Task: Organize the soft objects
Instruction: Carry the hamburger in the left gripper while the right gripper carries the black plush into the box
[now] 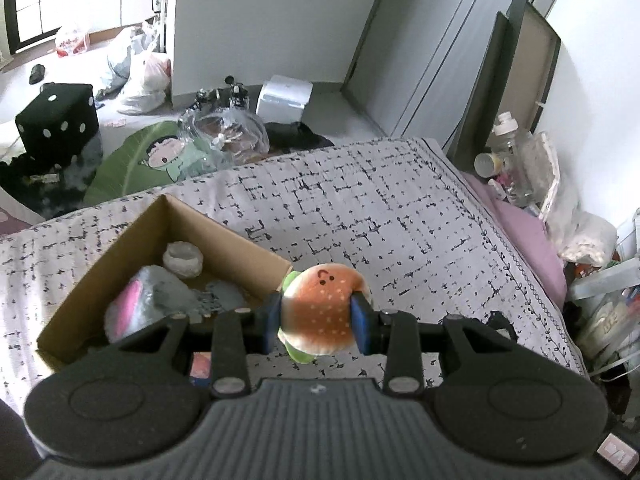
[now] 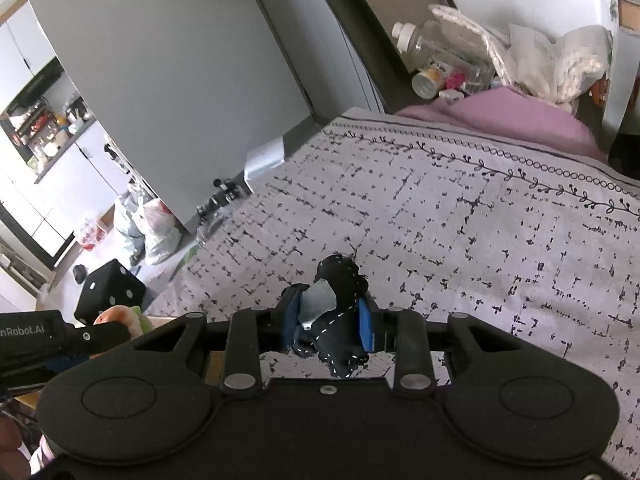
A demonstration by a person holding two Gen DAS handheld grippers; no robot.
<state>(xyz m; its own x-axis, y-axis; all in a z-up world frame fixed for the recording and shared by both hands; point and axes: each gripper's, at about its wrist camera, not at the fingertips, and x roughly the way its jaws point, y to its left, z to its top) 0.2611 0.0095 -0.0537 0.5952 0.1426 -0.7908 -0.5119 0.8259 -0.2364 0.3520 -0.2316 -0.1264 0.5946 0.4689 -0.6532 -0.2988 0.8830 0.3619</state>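
My left gripper (image 1: 318, 320) is shut on a plush hamburger (image 1: 320, 312) with a small face and a green lettuce edge, held above the bed just right of an open cardboard box (image 1: 80, 292). The box holds a grey and pink plush (image 1: 148, 300) and a small white plush (image 1: 182, 258). My right gripper (image 2: 330, 320) is shut on a black plush with white stitching and a grey patch (image 2: 336, 312), held above the patterned bedspread (image 2: 460, 220). The left gripper and the hamburger also show at the left edge of the right wrist view (image 2: 120, 316).
The bed is covered by a grey sheet with black marks (image 1: 380, 208). A pink pillow (image 1: 520, 232) and bottles and bags lie at its right side. On the floor beyond are a black dice cushion (image 1: 60, 116), a green cartoon cushion (image 1: 152, 156) and plastic bags.
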